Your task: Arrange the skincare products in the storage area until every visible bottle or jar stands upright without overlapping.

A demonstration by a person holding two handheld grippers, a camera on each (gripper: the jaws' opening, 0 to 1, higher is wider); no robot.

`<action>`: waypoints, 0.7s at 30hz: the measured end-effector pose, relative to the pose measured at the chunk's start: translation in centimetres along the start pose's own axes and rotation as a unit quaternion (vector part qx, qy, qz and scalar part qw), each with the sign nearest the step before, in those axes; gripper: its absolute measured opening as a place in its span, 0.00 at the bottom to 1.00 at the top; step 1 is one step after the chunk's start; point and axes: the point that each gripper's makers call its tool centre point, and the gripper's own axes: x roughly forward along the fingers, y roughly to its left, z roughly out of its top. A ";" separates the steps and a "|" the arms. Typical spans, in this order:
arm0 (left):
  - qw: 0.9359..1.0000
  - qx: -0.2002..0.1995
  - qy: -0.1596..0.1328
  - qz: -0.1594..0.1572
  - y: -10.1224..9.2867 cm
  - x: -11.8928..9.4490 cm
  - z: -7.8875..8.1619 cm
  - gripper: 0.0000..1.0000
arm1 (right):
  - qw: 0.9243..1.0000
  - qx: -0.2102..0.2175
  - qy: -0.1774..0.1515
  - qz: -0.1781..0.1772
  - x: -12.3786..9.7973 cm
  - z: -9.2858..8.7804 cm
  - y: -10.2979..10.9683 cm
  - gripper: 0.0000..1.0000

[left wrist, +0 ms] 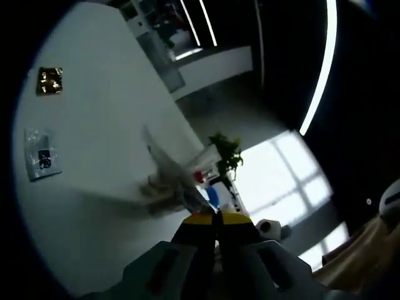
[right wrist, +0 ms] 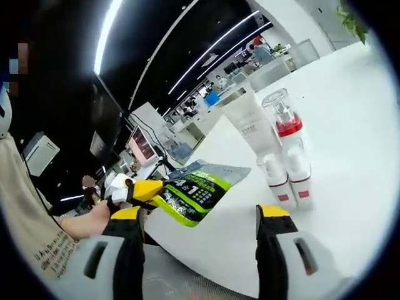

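A green and black pouch [right wrist: 197, 190] hangs over the near edge of the white table [right wrist: 350, 125], and my left gripper [right wrist: 140, 190] is shut on its end. In the left gripper view the same pouch [left wrist: 169, 181] is a blurred grey shape rising from my left gripper [left wrist: 214, 219]. My right gripper [right wrist: 200, 212] is open, nothing between its fingers, just in front of the pouch. Upright behind it stand a white tube [right wrist: 250, 122], a clear bottle with a red band [right wrist: 284, 119] and two small white bottles [right wrist: 275, 181] with red labels.
A gold packet [left wrist: 49, 80] and a clear sachet [left wrist: 42, 154] lie apart on the white table [left wrist: 106, 112]. A green plant [left wrist: 225, 153] stands near the bottles. A person's hand [right wrist: 87, 222] and beige sleeve [right wrist: 31, 219] are at the left.
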 end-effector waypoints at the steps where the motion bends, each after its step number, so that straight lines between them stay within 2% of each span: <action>1: 1.000 0.001 0.003 0.004 0.3 0.1 -0.1 0.00 | 1.000 -0.013 0.004 -0.008 -0.2 0.0 -0.3 0.75; 5: 1.000 0.004 0.012 0.014 1.0 0.4 -0.5 0.00 | 0.999 -0.028 0.010 -0.034 -0.8 0.0 -1.5 0.81; 8: 1.000 0.011 0.020 0.021 1.6 0.7 -0.8 0.00 | 0.996 -0.057 0.021 -0.061 -1.5 0.0 -2.5 0.89; 11: 0.999 0.016 0.027 0.028 2.2 0.9 -0.9 0.00 | 0.994 -0.078 0.032 -0.073 -1.9 -0.2 -3.1 0.93; 21: 0.997 0.027 0.043 0.052 4.1 1.5 -1.4 0.00 | 0.991 -0.075 0.025 -0.108 -3.3 0.4 -4.9 0.98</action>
